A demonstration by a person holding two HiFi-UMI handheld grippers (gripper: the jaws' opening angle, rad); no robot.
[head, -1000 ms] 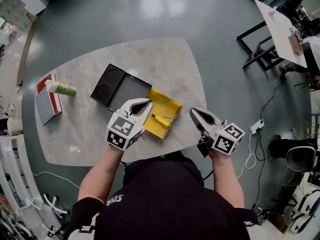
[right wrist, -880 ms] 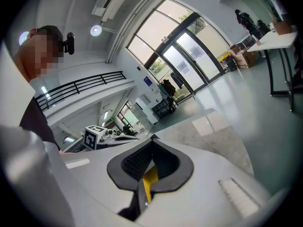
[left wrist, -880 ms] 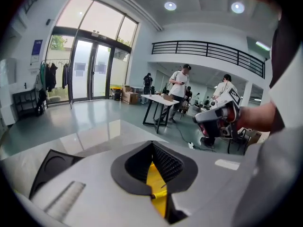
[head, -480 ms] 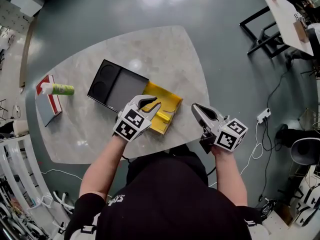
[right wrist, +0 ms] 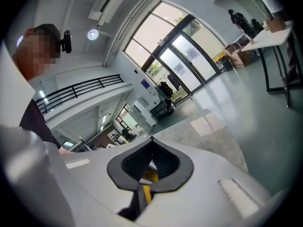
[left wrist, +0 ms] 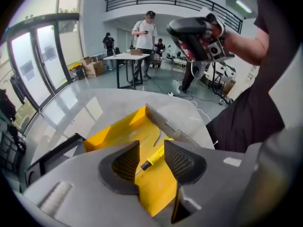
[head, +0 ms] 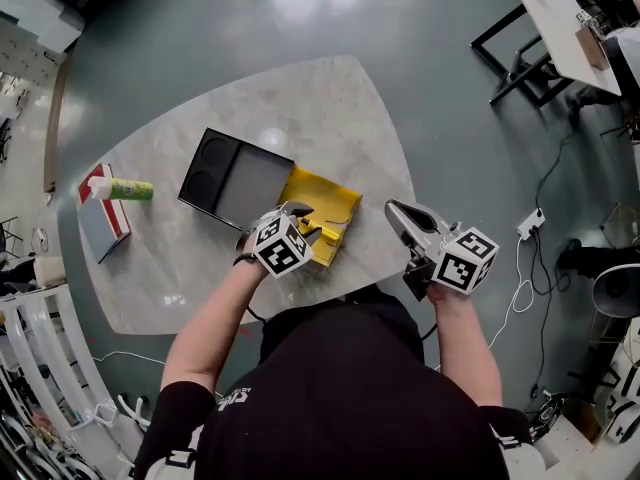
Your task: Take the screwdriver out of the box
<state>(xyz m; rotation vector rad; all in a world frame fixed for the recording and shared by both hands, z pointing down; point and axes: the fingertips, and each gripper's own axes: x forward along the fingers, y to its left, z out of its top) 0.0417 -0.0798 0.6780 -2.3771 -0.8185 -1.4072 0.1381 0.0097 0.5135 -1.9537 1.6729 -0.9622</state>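
Head view, left edge: a red-and-grey book (head: 100,224) lies on the table (head: 310,108), with a green bottle (head: 126,189) on its side across the book's top end. Left of centre, a black tray (head: 232,180) lies flat. Its right edge touches the yellow box (head: 338,194).

The left gripper (head: 308,226) points steeply down into the near end of the box. Its jaws have just been opening and now stand wide apart. In the left gripper view, the screwdriver (left wrist: 152,161) lies on the box floor in the gap between the two pads. Neither pad presses on it. The handle is yellow and the tip points toward the lower left of that frame.

Right of the box, the right gripper (head: 392,208) is held above the table edge, apart from the box. Its jaws are closed together, with nothing gripped.
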